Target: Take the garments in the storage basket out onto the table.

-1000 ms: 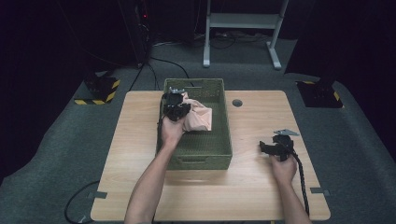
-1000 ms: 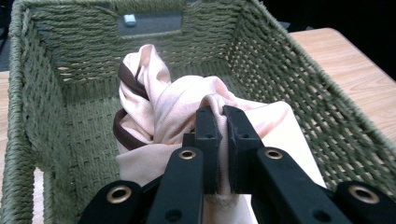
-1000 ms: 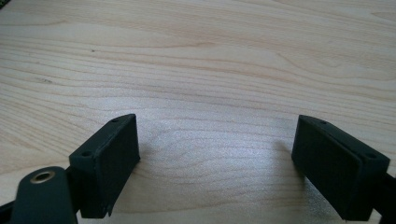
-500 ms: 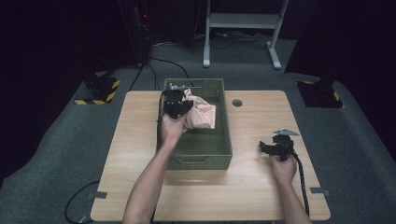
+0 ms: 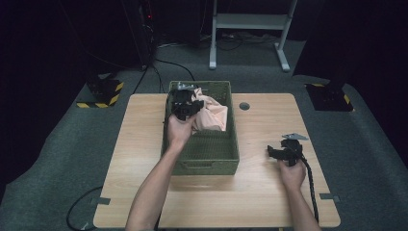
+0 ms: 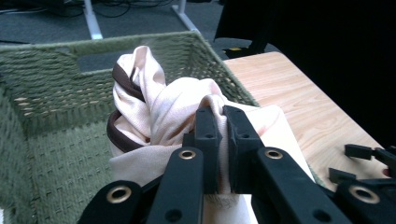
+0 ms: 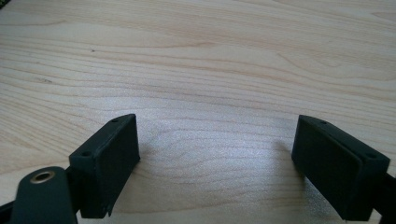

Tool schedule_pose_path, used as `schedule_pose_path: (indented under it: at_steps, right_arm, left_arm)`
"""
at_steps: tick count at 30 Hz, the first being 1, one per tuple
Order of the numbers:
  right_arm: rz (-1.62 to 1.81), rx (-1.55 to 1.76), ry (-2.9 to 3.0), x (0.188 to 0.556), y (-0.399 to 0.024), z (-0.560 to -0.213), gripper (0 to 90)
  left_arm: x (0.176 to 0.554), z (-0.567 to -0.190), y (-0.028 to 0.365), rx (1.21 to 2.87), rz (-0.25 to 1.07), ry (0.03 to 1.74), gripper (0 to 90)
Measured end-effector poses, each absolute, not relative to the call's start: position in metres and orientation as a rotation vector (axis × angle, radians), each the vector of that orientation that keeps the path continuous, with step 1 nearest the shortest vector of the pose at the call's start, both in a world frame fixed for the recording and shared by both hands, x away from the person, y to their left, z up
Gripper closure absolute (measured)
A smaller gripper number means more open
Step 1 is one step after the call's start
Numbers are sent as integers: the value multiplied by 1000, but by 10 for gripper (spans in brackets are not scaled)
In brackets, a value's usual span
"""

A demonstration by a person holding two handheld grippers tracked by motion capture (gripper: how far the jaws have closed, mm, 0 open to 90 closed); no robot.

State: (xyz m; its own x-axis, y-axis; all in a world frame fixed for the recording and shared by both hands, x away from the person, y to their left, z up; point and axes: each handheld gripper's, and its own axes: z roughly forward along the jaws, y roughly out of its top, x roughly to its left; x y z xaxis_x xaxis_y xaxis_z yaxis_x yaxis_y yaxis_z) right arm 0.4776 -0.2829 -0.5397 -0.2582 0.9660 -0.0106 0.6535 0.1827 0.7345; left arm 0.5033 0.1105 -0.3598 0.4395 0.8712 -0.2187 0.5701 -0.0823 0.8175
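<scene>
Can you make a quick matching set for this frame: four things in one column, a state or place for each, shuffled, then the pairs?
Things:
1. left gripper
2. right gripper
3. pink cloth
4. green basket

States or places:
A. jaws wide apart over bare wood, nothing between them
B. stands on the table, left of centre
C. jaws pinched on a fold of fabric
D. bunched up, dark brown trim, over the basket's far end

Pairs: 1-C, 2-A, 3-D, 4-B
</scene>
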Motion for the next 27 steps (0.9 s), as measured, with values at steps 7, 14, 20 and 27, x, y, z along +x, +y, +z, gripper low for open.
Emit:
schedule_pose_path:
  at_steps: [7,14,20,27]
  right_arm:
    - [858,1516,1984,478,-283,-540,145]
    - [859,1516,1984,478,-283,-540,145]
    - [858,1515,1985,478,-283,-540,145]
    - [859,1516,1984,478,-283,-540,145]
  left_arm:
    - [503,-354,106,1772,396,1223,850]
    - [499,-347,99,1764,383,1184,850]
    - [497,-339,90,1769,367,1145,850]
    - [495,-334,78,1781,345,1114,849]
